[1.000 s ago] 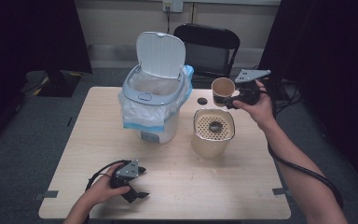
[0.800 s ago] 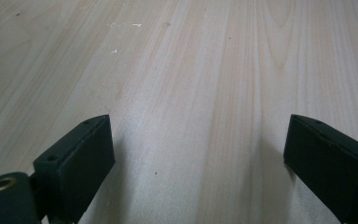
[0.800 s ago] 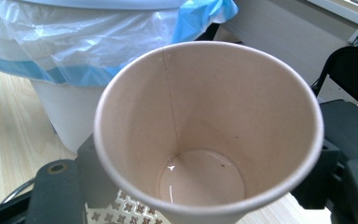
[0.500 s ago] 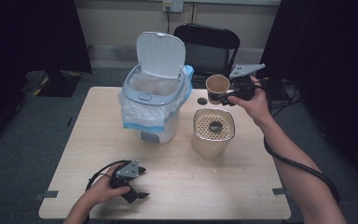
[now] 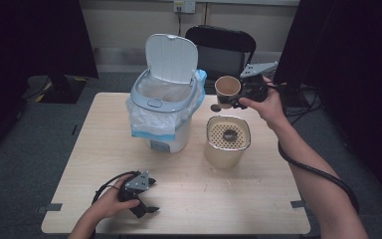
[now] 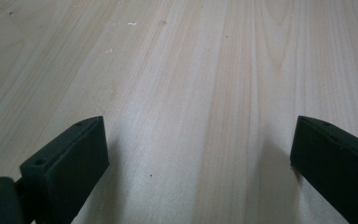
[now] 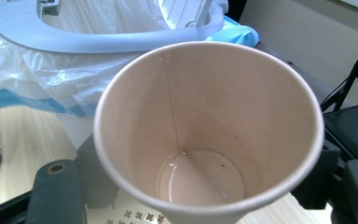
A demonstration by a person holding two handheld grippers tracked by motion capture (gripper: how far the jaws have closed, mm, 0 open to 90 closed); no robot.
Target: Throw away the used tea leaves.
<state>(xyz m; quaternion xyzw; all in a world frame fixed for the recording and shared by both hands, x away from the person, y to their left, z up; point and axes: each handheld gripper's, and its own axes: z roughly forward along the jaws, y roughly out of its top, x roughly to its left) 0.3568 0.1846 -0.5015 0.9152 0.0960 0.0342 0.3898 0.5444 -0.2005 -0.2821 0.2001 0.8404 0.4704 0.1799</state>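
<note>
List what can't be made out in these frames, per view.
- High view: inside of the bin, hidden by its liner and rim.
- High view: the dark blob on the strainer container, too small to identify.
- Right gripper view: jaw contact on the paper cup, hidden behind the cup wall; cup base cut off by the bottom edge.
- Left gripper view: left gripper jaw tips only, body cut off.
- High view: small dark disc on the table, too small.

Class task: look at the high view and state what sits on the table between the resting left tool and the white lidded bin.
Nothing: between the left tool and the white plastic lidded bin the pale wooden table is bare in the high view.
</note>
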